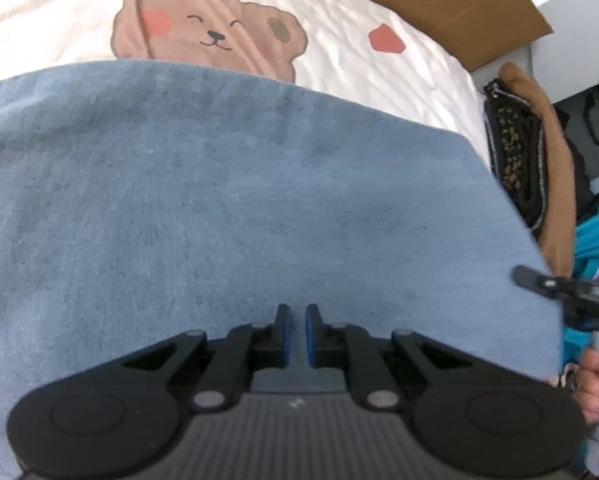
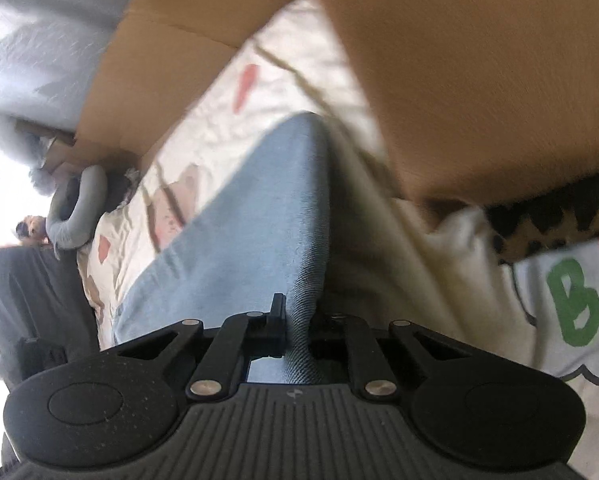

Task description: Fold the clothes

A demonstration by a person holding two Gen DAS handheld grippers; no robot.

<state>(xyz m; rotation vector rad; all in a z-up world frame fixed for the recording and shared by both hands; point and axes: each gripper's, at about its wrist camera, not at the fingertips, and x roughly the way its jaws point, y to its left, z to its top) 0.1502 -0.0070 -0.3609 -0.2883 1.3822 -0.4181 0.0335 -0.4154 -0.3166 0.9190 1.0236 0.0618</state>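
My left gripper (image 1: 296, 334): jaws nearly closed, narrow gap, over the blue garment (image 1: 227, 208), grip unclear | garment spread on the bear-print bedsheet (image 1: 339, 20) | my right gripper (image 2: 295, 320): clamped on garment's edge | cardboard box (image 2: 479, 60) beyond.

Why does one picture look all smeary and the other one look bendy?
Right wrist view: the cardboard and white printed cloth smear with motion blur, and the window side at left is washed out white. Left wrist view: sharper, but the fisheye bends the blue cloth and bear bedsheet into curves, with dark corners.
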